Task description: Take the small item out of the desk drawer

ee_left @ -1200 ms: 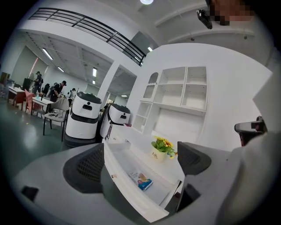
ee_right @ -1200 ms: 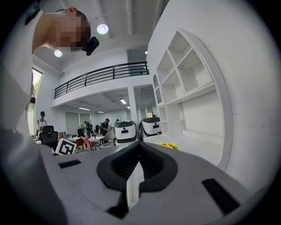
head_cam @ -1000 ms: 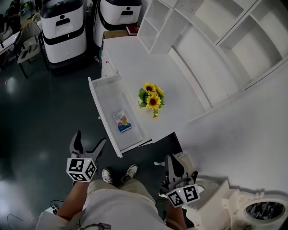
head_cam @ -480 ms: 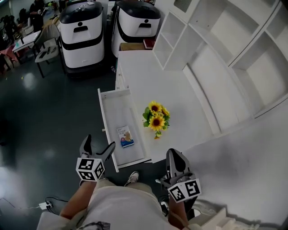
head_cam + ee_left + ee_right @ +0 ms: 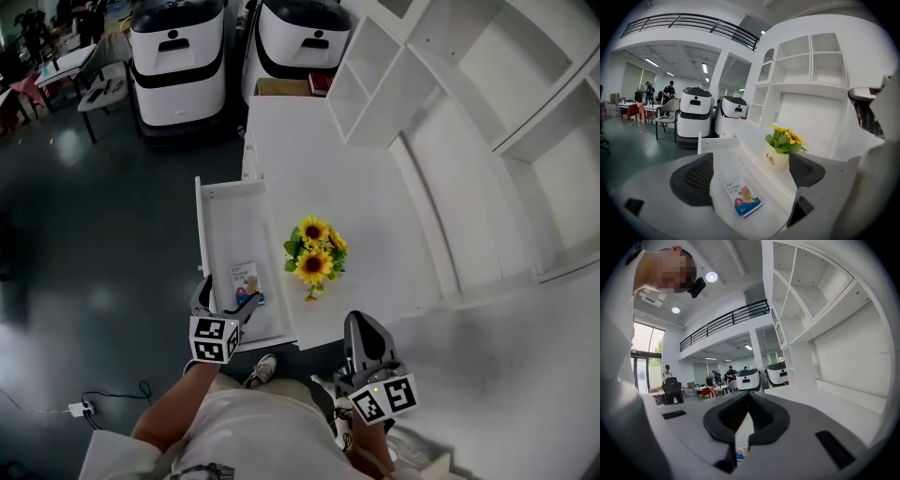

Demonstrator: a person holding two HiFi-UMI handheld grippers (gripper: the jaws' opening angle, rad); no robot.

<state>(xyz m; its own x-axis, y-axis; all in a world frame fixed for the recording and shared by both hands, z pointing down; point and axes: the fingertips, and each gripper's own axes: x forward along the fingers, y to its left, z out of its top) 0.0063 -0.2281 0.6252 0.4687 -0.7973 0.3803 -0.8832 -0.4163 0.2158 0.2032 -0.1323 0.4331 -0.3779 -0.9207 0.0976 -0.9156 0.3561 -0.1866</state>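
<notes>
A small blue-and-white bandage box lies flat in the open white drawer, towards its near end. My left gripper hovers open just above the near end of the drawer. In the left gripper view the bandage box lies on the drawer floor between and below the left gripper's spread jaws, untouched. Off to the right of the drawer my right gripper hangs in front of the desk's edge. The right gripper is shut with nothing in it.
A pot of sunflowers stands on the white desk top, right beside the drawer. White open shelving rises behind the desk. Two white machines stand on the dark floor beyond the desk's far end.
My left gripper has moved forward and to the right, from beside the drawer's front to over its near end, close to the box. The right gripper has barely shifted.
</notes>
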